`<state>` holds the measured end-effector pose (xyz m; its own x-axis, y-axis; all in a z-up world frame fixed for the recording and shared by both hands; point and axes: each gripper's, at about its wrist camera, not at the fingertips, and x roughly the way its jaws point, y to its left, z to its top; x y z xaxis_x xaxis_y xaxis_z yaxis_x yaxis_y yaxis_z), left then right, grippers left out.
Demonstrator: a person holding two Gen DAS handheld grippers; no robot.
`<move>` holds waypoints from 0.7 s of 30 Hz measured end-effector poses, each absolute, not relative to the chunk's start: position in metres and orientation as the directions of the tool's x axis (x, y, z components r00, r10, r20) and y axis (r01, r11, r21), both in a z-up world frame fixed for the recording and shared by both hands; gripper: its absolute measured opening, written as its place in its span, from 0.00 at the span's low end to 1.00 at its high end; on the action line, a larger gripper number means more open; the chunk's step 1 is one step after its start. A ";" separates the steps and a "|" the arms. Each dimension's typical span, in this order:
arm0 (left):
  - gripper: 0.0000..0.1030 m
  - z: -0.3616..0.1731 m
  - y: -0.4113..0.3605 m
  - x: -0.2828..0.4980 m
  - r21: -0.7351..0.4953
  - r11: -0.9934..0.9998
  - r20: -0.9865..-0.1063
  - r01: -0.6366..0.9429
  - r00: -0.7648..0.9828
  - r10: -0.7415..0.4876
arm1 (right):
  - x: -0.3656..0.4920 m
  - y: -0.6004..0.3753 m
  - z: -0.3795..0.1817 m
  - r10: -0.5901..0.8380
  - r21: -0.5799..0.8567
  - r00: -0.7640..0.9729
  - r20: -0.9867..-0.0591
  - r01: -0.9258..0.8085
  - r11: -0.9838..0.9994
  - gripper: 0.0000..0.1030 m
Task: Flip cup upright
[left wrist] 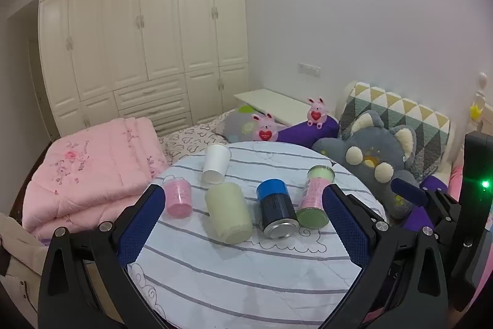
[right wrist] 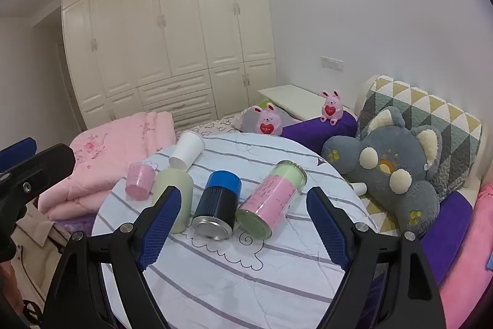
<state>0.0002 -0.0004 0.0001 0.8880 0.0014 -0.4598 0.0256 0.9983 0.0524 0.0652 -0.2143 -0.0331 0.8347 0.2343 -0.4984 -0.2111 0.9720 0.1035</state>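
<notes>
Several cups lie on their sides on a round table with a striped cloth (left wrist: 246, 276) (right wrist: 246, 276): a white paper cup (left wrist: 215, 164) (right wrist: 187, 151), a small pink cup (left wrist: 178, 199) (right wrist: 139, 181), a pale green cup (left wrist: 228, 213) (right wrist: 174, 190), a black cup with blue top (left wrist: 275, 208) (right wrist: 218, 207), and a pink-and-green cup (left wrist: 314, 201) (right wrist: 272, 199). My left gripper (left wrist: 243, 224) is open and empty, above the table's near side. My right gripper (right wrist: 245, 224) is open and empty, near the black and pink-green cups.
A folded pink quilt (left wrist: 92, 171) (right wrist: 117, 156) lies left of the table. A grey plush toy (left wrist: 376, 162) (right wrist: 391, 171) and purple cushions (left wrist: 311, 128) sit right and behind. Two pink bunny toys (left wrist: 265, 128) (left wrist: 316, 112) are behind. White wardrobe (left wrist: 144, 36) at the back.
</notes>
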 end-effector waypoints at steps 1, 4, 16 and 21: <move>1.00 0.000 0.000 0.000 0.050 0.998 -0.460 0.025 0.888 0.001 | 0.065 -0.214 -0.033 0.232 0.100 0.835 -0.498 -0.210 0.973 0.82; 1.00 0.000 0.000 0.000 0.047 0.999 -0.455 0.023 0.890 0.001 | 0.064 -0.215 -0.032 0.233 0.101 0.836 -0.497 -0.211 0.972 0.82; 1.00 0.000 0.001 -0.010 0.040 0.999 -0.465 0.016 0.885 0.005 | 0.062 -0.207 -0.027 0.242 0.112 0.835 -0.495 -0.215 0.970 0.82; 1.00 -0.004 0.005 -0.009 0.027 0.999 -0.478 0.020 0.878 -0.005 | 0.058 -0.210 -0.030 0.245 0.109 0.836 -0.491 -0.220 0.969 0.82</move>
